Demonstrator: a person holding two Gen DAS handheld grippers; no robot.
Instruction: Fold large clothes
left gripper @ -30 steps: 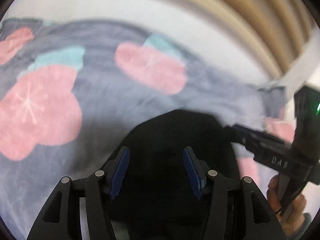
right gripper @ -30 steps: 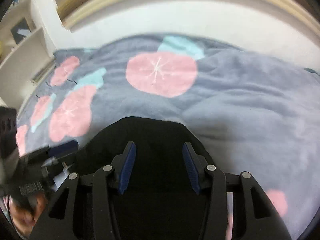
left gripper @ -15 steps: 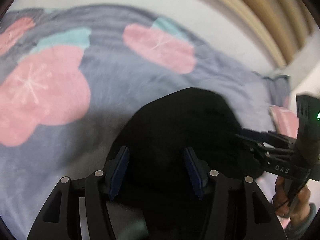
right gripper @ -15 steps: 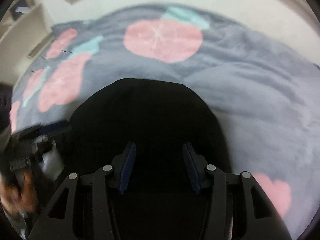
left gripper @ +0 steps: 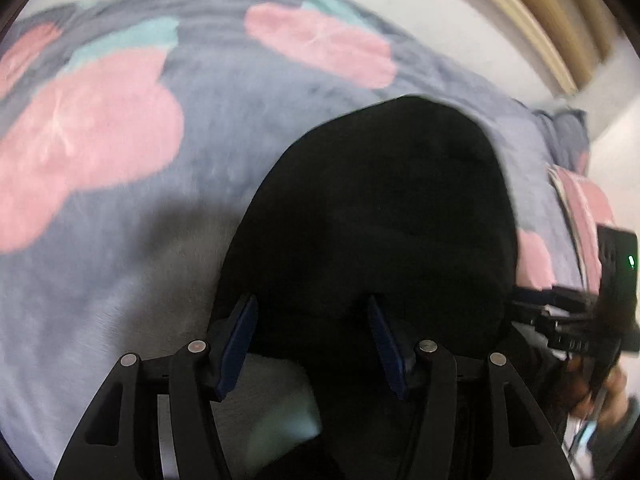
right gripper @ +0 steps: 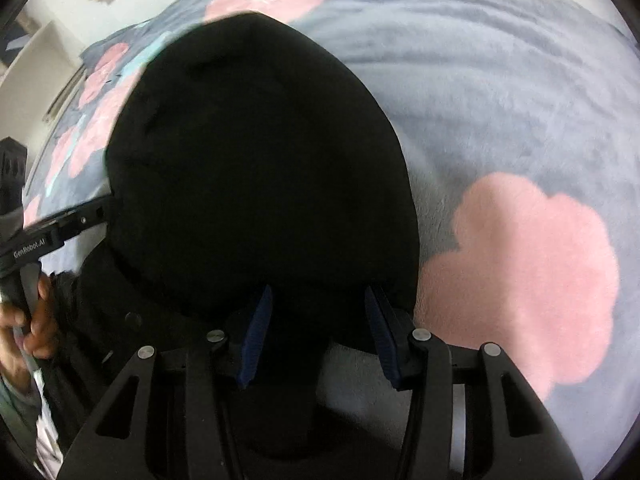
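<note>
A black garment (left gripper: 380,208) hangs bunched over a grey fleece blanket (left gripper: 120,240) with pink flowers. My left gripper (left gripper: 311,304) is shut on one part of it, black cloth filling the space between its blue pads. In the right wrist view the same black garment (right gripper: 256,160) bulges forward from my right gripper (right gripper: 319,292), which is shut on another part. The right gripper's fingers (left gripper: 536,308) meet the cloth at the right edge. The left gripper's fingers (right gripper: 80,220) meet it at the left edge. Both views are blurred.
The grey blanket (right gripper: 500,80) spreads wide to the right of the garment. A person's hand (right gripper: 36,320) holds the left tool, and another hand (left gripper: 612,392) holds the right one. Wooden slats (left gripper: 560,20) and a white wall lie beyond, with a shelf (right gripper: 32,52) at far left.
Both grippers have come down toward the blanket with the garment. The black cloth now fills far more of each view, most of all the right one, where a pink flower has come in at the right.
</note>
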